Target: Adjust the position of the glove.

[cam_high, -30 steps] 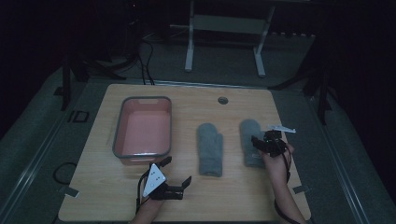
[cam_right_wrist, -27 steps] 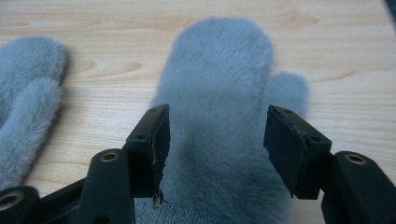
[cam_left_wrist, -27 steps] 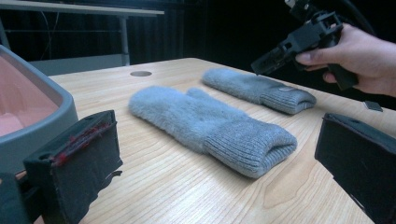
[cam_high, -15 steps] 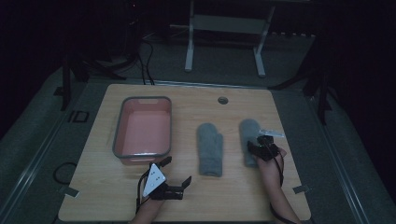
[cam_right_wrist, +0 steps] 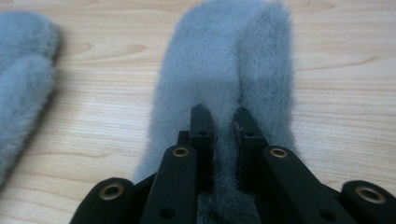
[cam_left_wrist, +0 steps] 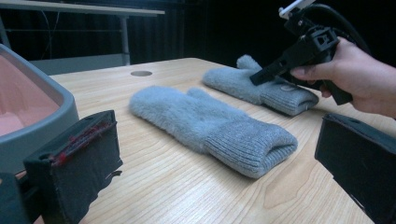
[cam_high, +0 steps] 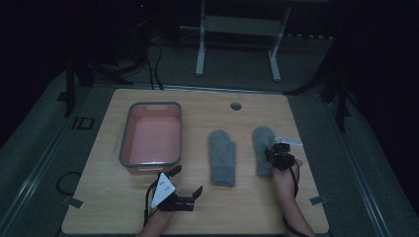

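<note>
Two grey fuzzy mittens lie on the wooden table (cam_high: 207, 207). The right mitten (cam_high: 263, 143) (cam_right_wrist: 224, 74) (cam_left_wrist: 252, 86) has a fold of its fabric pinched between the jaws of my right gripper (cam_high: 274, 157) (cam_right_wrist: 223, 122) (cam_left_wrist: 261, 77), which have just been closing on it and now press it from both sides. The left mitten (cam_high: 222, 157) (cam_left_wrist: 210, 126) lies flat and free, cuff toward the person. My left gripper (cam_high: 187, 183) (cam_left_wrist: 215, 186) rests low near the front edge, jaws wide apart with nothing between them.
A grey-rimmed tub with a pink inside (cam_high: 150, 136) (cam_left_wrist: 28, 116) stands at the table's left. A round cable hole (cam_high: 235, 105) sits near the far edge. A metal stand (cam_high: 237, 29) is on the floor beyond the table.
My right gripper has shifted left and down onto the right mitten and its jaws have closed on a fold of it. The left gripper has stayed put.
</note>
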Motion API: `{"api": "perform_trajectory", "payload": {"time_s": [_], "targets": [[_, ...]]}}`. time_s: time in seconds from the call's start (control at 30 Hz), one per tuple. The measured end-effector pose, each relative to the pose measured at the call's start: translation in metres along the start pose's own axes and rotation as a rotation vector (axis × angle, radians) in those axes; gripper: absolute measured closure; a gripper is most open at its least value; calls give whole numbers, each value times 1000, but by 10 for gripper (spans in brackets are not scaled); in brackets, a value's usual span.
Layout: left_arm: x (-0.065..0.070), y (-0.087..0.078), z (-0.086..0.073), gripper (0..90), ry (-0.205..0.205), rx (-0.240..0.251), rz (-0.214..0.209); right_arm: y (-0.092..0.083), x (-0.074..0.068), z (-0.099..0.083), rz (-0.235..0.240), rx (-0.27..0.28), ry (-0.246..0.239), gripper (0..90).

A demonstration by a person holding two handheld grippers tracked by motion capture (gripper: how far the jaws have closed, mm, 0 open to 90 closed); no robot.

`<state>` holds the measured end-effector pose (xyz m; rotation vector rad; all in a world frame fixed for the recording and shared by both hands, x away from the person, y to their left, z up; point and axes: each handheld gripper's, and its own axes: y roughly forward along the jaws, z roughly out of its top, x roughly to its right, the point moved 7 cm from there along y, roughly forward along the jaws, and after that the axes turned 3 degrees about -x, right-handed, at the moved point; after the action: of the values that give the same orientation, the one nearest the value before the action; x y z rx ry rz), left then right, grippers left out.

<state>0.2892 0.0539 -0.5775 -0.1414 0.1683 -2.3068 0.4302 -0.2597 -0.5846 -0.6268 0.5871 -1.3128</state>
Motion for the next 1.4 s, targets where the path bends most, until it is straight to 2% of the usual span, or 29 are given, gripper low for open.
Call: {"api": "perform_trajectory", "payload": {"time_s": [0.1, 0.27, 0.33, 0.47, 0.7, 0.83, 1.03, 1.27, 1.4], "targets": [[0, 0, 0, 2, 1, 0, 0, -5, -3, 3, -1, 9, 7, 816], [0, 0, 0, 2, 0, 0, 0, -21, -9, 12, 27, 34, 51, 816], [0, 0, 0, 2, 0, 0, 0, -29, -8, 16, 53, 50, 116, 816], [0, 0, 0, 2, 0, 0, -1, -38, -16, 22, 38, 62, 100, 817], [0, 0, 0, 2, 0, 0, -1, -50, -34, 29, 78, 80, 134, 816], [0, 0, 0, 2, 2, 0, -1, -56, -46, 33, 106, 87, 174, 816], [0, 0, 0, 2, 4, 1, -2, -64, -69, 40, 122, 104, 139, 815], [0, 0, 0, 2, 1, -1, -1, -69, -90, 45, 159, 113, 139, 816], [0, 0, 0, 2, 3, 0, 0, -68, -108, 45, 179, 105, 129, 815]]}}
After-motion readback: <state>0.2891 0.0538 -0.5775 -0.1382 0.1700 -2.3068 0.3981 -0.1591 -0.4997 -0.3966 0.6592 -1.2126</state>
